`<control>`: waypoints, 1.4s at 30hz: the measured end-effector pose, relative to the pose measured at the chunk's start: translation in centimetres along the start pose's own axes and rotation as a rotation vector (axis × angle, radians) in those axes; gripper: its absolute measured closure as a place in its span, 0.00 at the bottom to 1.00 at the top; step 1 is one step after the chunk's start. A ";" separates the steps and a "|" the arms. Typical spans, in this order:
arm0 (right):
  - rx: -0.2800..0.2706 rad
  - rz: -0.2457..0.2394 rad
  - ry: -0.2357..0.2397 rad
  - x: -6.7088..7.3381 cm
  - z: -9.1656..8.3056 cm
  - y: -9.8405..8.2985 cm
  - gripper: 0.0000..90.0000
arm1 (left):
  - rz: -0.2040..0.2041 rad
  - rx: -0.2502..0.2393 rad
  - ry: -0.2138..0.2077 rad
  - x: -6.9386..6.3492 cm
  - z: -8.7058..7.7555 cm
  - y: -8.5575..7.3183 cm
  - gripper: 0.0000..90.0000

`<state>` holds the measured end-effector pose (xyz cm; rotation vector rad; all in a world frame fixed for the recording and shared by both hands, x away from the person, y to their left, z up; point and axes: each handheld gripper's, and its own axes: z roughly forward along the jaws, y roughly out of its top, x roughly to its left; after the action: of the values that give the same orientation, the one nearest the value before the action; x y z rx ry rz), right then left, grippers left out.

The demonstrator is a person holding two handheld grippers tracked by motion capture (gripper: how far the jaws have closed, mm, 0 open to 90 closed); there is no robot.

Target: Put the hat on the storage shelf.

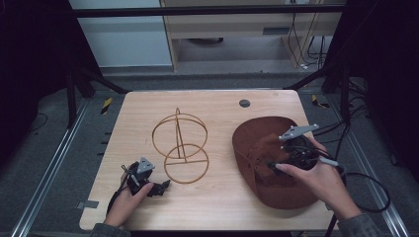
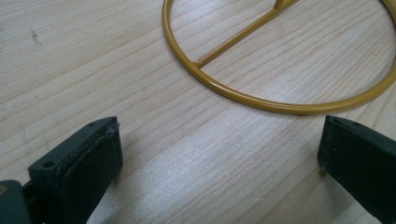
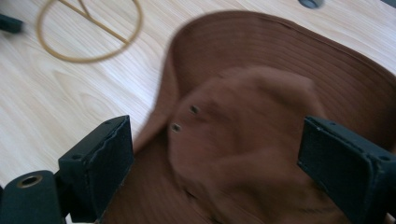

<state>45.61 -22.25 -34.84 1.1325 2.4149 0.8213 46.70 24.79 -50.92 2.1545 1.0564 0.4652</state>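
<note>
Brown hat (image 1: 267, 163) lies on right part of worktop (image 1: 217, 207), crown up, wide brim spread flat around it. Right gripper (image 1: 295, 152) hovers above crown, jaws wide apart, one on each side of crown in right gripper view, gripping nothing. Two small eyelets (image 3: 184, 118) visible on crown side. Golden wire stand (image 1: 180, 145) sits at worktop centre, well apart from hat. Left gripper (image 1: 160, 187) rests low near front left edge, just beside stand's base ring (image 2: 261, 100), jaws wide open, empty.
</note>
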 end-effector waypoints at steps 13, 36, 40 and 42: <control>0.150 0.001 0.021 -4.6 0.5 1.8 0.14 | -0.001 0.000 0.001 0.0 0.0 0.0 0.00; 0.280 -0.016 0.054 -6.3 5.5 3.6 0.24 | -0.005 -0.003 0.001 0.0 0.0 0.0 0.00; 0.287 -0.022 0.057 -6.4 5.8 3.5 0.26 | -0.005 -0.003 0.001 0.0 0.0 0.0 0.00; 0.297 -0.019 0.058 -6.4 6.1 3.4 0.27 | -0.005 -0.003 0.001 0.0 0.0 0.0 0.00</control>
<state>54.78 -23.35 -37.03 1.2016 2.6558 0.5060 46.68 24.75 -50.94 2.1492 1.0603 0.4654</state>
